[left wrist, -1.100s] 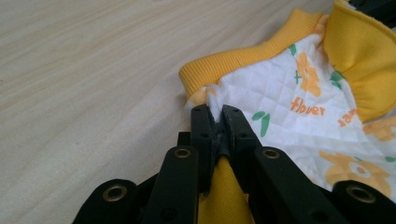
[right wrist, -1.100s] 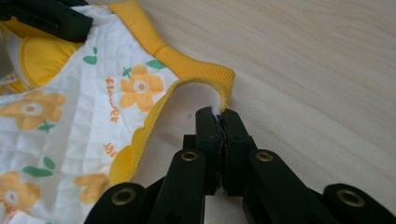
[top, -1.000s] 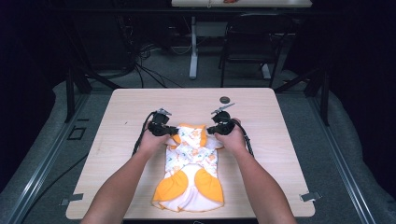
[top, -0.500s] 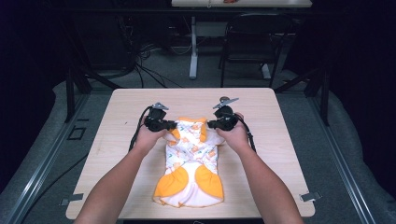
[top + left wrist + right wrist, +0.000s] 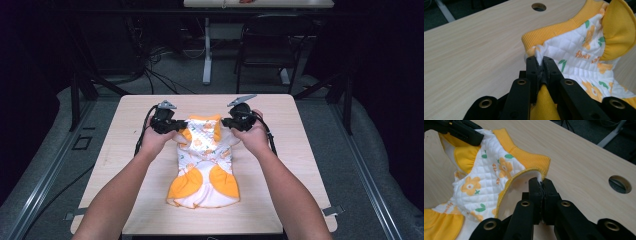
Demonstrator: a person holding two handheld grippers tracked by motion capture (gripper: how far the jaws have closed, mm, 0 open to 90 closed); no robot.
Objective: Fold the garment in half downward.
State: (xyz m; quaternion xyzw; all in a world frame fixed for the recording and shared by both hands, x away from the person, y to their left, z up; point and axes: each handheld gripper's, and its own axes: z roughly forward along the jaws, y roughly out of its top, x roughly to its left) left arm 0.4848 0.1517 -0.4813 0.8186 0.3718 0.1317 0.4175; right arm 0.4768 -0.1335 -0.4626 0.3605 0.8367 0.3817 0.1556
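Both your grippers are up off the surface (image 5: 125,150) now: left gripper (image 5: 541,65) and right gripper (image 5: 541,185) each clamped on a top corner of the baby outfit (image 5: 202,155), its upper half lifted, bottom end resting down. Looks ready to fold.

Table: I see a pale wood-grain top (image 5: 125,165) with a round cable hole (image 5: 620,184).
On it: the orange-and-white garment's (image 5: 202,187) lower end rests here.
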